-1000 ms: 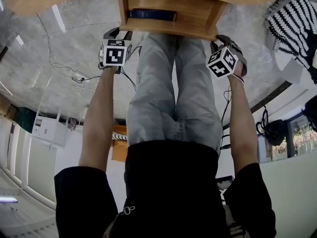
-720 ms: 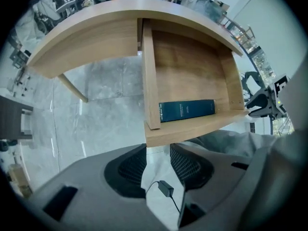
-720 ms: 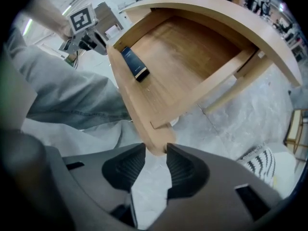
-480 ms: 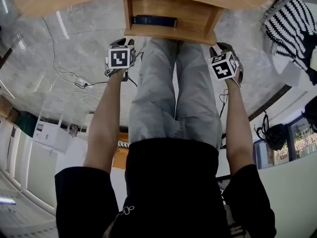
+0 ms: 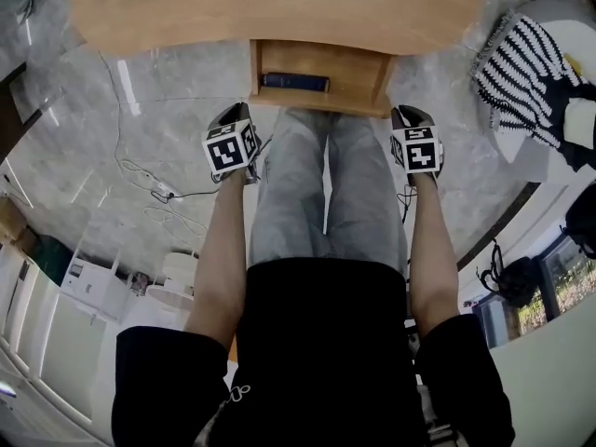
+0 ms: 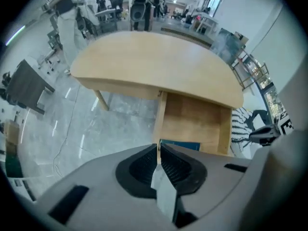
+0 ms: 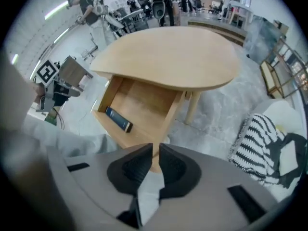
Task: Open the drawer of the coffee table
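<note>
Grey marble floor (image 5: 158,82) spreads under a low wooden desk (image 5: 279,7), and its drawer (image 5: 358,71) stands pulled well out from beneath the top, toward the person's knees. The job looks done to me, which would explain why both tools hang clear of it. The left hand-held gripper (image 6: 158,148) and the right hand-held gripper (image 7: 155,150) hover above the drawer's front corners, touching nothing. Their jaws have just been closing, down to thin slits with nothing between them. The drawer is a shallow, open-topped box of plain pale wood, with a dark blue book-like thing (image 5: 294,82) lying across its floor.
</note>
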